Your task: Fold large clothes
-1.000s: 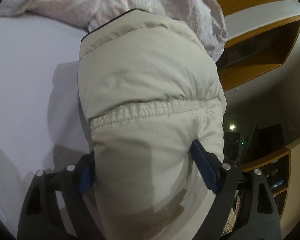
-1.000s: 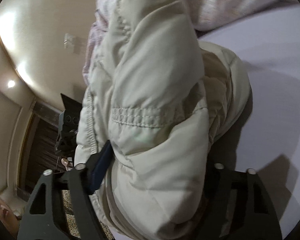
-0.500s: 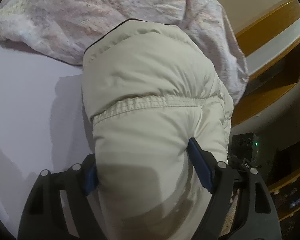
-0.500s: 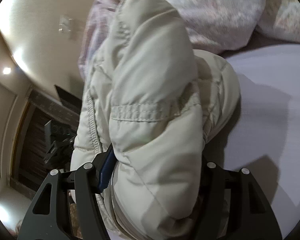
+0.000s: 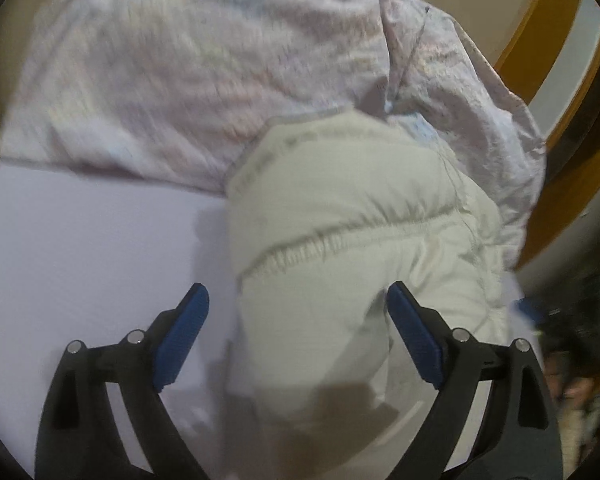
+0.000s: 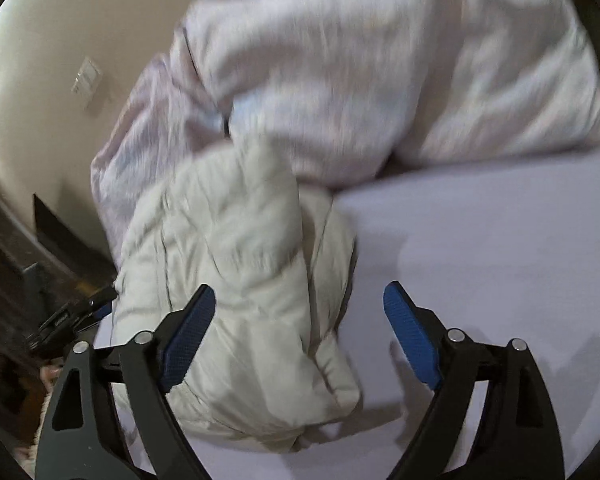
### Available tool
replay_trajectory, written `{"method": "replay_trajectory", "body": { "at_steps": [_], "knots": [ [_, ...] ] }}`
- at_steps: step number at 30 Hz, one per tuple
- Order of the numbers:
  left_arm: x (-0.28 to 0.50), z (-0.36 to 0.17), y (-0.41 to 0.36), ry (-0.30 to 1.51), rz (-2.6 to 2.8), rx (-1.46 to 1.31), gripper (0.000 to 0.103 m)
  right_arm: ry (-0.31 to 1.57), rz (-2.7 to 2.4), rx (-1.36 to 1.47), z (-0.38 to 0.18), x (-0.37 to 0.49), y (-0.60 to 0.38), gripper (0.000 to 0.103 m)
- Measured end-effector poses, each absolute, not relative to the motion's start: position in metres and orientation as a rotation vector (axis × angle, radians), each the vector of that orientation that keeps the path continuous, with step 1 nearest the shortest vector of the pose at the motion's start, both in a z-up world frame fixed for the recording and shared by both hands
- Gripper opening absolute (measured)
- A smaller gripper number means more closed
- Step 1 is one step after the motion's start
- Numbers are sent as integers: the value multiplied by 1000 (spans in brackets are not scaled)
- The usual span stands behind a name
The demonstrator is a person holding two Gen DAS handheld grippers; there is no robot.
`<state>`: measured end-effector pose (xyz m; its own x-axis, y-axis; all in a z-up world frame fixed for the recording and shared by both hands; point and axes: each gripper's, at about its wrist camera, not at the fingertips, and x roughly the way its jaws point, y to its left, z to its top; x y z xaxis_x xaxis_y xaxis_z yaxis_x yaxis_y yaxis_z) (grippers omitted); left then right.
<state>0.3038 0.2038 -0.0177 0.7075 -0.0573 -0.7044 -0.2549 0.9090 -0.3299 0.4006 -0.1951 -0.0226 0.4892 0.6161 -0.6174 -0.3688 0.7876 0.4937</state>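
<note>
A cream puffer jacket [image 5: 352,232] lies bunched on the pale lilac bed sheet [image 5: 80,248]. My left gripper [image 5: 298,300] is open, its blue pads [image 5: 182,332] spread with the jacket's folded end lying loosely between them. In the right wrist view the jacket [image 6: 228,272] lies at the left, partly over the left pad. My right gripper [image 6: 298,300] is open, and its right pad [image 6: 410,332] stands over bare sheet [image 6: 480,260].
A rumpled pinkish-white duvet [image 5: 204,76] is heaped behind the jacket and also shows in the right wrist view [image 6: 380,64]. Wooden shelving [image 5: 560,92] stands right of the bed. A beige wall with a switch plate [image 6: 86,80] is at left.
Both grippers have opened and let go of the jacket, which has dropped onto the sheet. Both have drawn back and tilted down, so more duvet shows.
</note>
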Motion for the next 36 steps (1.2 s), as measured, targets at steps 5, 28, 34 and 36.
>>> {"method": "replay_trajectory", "body": {
  "at_steps": [5, 28, 34, 36],
  "knots": [
    [317, 4, 174, 756, 140, -304, 95, 816, 590, 141, 2, 400, -135, 53],
    [386, -37, 128, 782, 201, -41, 101, 773, 506, -43, -65, 454, -47, 43],
    [390, -48, 129, 767, 228, -27, 101, 759, 519, -3, -71, 457, -48, 44],
    [391, -50, 129, 762, 235, -20, 101, 753, 523, 12, -72, 457, -49, 44]
  ]
}}
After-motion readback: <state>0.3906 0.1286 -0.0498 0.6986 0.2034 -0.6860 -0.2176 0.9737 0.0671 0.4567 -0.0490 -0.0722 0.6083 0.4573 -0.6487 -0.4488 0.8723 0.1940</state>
